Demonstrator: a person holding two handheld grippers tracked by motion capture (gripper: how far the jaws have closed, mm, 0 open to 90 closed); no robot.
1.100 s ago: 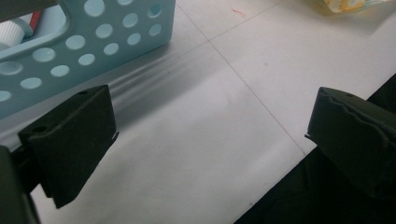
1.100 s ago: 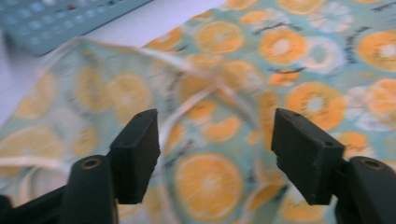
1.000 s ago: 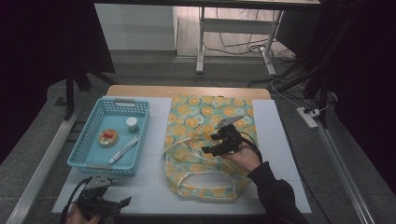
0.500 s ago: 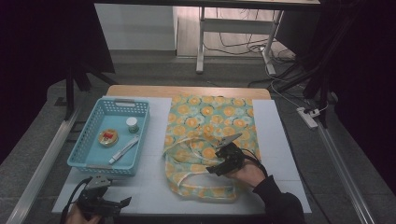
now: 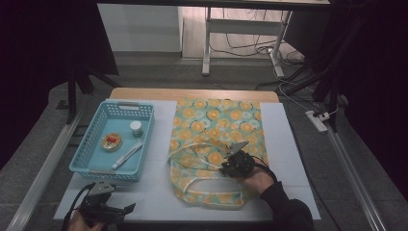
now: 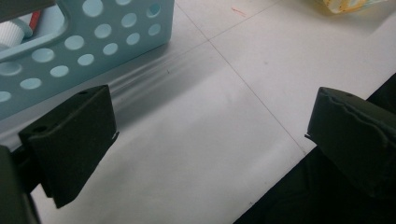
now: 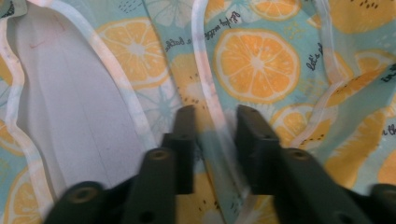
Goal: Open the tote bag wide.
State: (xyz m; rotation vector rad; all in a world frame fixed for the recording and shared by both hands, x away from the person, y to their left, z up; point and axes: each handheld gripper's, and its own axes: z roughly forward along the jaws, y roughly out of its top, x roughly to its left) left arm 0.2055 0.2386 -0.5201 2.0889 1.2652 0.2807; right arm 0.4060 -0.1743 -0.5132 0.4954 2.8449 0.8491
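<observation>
Right gripper view showed the right gripper low over the bag, its fingers nearly together after closing in the last half second. One white-edged strap ran up between them. A narrow gap remained, and motion blur hid whether the pads had already bitten the strap, so the hold looked probable rather than certain.

To do this step well, the pinch should have landed on the strap alone, squarely across its width, without catching the printed cloth beneath. A slow, straight lift would then have shown whether the strap came away by itself or dragged the bag's upper layer along. The loop to the left lay open over bare white lining, so a sideways pull that way could have twisted the mouth.

High view placed the right gripper on the near half of the bag, which lay flat along the right-hand part of the table, its mouth and straps toward the near edge.

Left gripper view had the left gripper with its fingers spread wide and nothing between them, resting over bare table at the near left corner. Just beyond it stood the basket; in the high view the basket sat along the left edge, well apart from the bag, holding a small jar, a round tin and a pen.
</observation>
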